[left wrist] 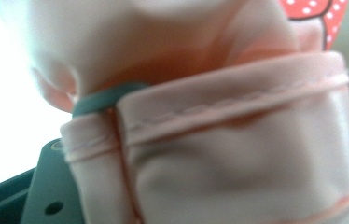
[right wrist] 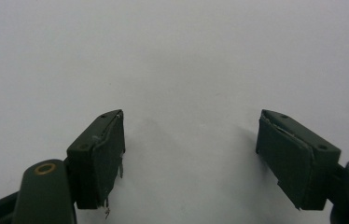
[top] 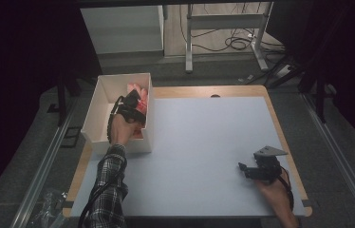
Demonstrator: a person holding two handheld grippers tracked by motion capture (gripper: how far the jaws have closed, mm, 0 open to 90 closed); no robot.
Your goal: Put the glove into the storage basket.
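At about ten o'clock on the table, the left gripper (top: 135,105) reaches into the open white cardboard box (top: 100,100), its jaws pinched on the hem of a soft pale pink fabric garment (left wrist: 238,140) with a red white-dotted patch. The garment lies inside the box, so lifting it out and laying it on the light grey table mat (top: 204,142) seems left to do. At four o'clock the right gripper (right wrist: 191,154) rests on the mat, jaws wide and empty.

You are working with two grippers: the left gripper (top: 136,105) is reaching into one white box (top: 100,95), the right gripper (top: 249,170) is resting well apart from that box. One pink cloth (left wrist: 238,140) is lying inside the box.
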